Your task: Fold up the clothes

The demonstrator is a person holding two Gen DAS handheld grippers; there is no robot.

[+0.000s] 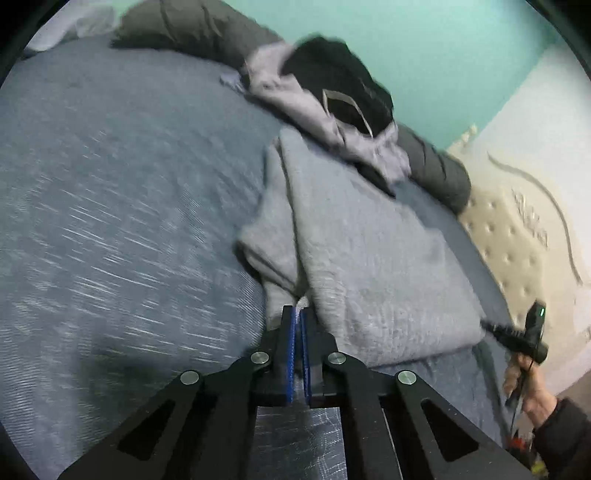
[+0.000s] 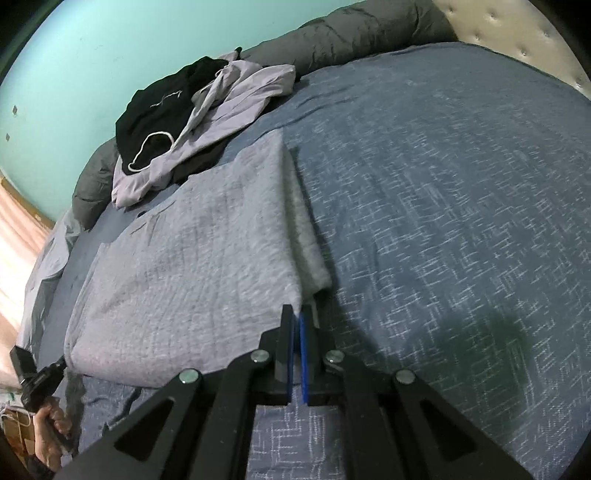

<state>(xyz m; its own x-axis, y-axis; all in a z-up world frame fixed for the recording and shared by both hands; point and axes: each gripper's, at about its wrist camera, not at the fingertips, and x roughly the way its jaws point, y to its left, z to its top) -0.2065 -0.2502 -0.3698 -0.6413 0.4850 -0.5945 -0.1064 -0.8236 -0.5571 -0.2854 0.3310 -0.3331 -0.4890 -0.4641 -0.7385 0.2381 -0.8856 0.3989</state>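
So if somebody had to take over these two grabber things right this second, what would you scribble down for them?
Left gripper: shut on a near corner of the grey garment.
Right gripper: shut on the other near corner of the same garment.
Things: the grey garment lies on the blue bedspread, long sides already folded in. An unfolded pile, a lilac garment and a black garment, sits behind it against the dark grey bolster.
Done: side folds, both near corners gripped.
Left: probably bring the near edge over to the far edge, then fold the pile.
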